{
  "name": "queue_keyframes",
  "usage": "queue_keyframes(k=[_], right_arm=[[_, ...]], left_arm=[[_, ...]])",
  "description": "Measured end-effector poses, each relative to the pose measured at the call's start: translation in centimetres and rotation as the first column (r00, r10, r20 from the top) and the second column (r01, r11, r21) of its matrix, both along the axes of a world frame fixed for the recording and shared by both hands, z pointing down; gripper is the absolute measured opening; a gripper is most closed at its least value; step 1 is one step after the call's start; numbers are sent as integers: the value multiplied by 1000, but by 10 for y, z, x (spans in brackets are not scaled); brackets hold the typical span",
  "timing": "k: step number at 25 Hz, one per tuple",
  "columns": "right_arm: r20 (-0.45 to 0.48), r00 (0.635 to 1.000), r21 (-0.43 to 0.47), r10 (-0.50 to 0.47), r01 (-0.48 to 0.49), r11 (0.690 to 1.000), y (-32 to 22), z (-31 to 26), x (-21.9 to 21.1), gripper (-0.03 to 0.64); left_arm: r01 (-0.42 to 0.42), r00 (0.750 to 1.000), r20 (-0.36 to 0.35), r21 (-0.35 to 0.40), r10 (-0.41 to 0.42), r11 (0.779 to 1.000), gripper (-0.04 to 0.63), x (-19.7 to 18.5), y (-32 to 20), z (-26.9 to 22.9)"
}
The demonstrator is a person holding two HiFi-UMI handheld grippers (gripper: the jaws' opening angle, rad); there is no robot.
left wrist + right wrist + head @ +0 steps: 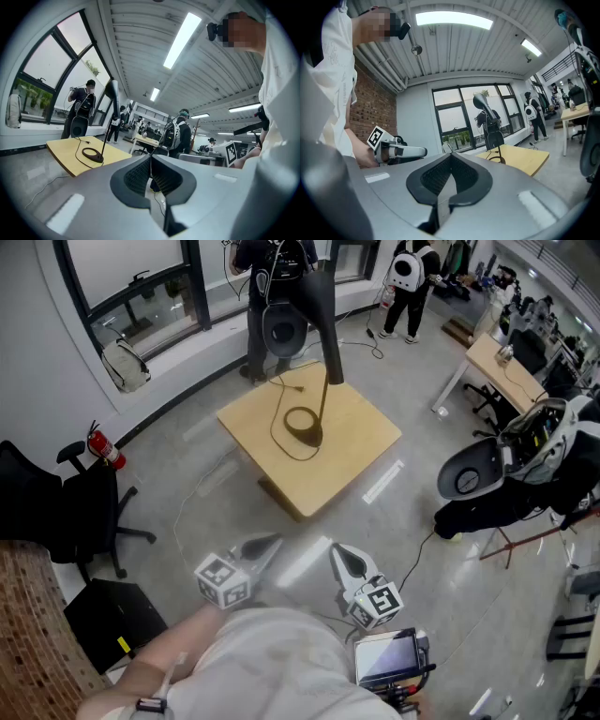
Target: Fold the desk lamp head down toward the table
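The desk lamp stands upright on a square wooden table [352, 460]. It has a ring base [304, 426], a thin stem and a long black head [324, 306] raised high. My left gripper [270, 543] and right gripper [337, 555] hover over the floor close to my body, well short of the table. Both are shut with nothing between the jaws. The left gripper view shows the lamp [112, 96] far ahead on the left, beyond the shut left gripper [151, 161]. In the right gripper view the lamp head [483, 106] is far ahead, beyond the right gripper [451, 157].
A black office chair [56, 512] and a red fire extinguisher [105, 448] are at the left, a black box [103, 615] beside me. A tilted chair [478, 470] and a desk [502, 367] are at the right. People stand behind the table [272, 296]. A cable [202, 488] lies on the floor.
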State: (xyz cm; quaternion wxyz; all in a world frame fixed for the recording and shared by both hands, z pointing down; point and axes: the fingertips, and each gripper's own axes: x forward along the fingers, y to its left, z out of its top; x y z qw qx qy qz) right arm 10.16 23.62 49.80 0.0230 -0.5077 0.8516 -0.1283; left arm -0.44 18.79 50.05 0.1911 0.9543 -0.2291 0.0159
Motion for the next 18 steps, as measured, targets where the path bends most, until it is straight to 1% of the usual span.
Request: queue_keyframes(k=[4,7,11,18], right_arm=[[11,1000,6,-7,7,1000,7,2,2,10],[26,1000,28,-8,7,1000,9,-6,7,11],[14,1000,46,-28,27,999,11,-10,9,11],[-1,999,44,-52,52,998,13,-6,22,11]], left_arm=[[19,1000,3,-1,-19,1000,6,-2,7,4],[24,1000,8,1,-24,1000,6,1,14,3],[40,999,14,4,-40,999,6,5,19,3],[55,998,23,20,-55,998,6,24,22,-2]])
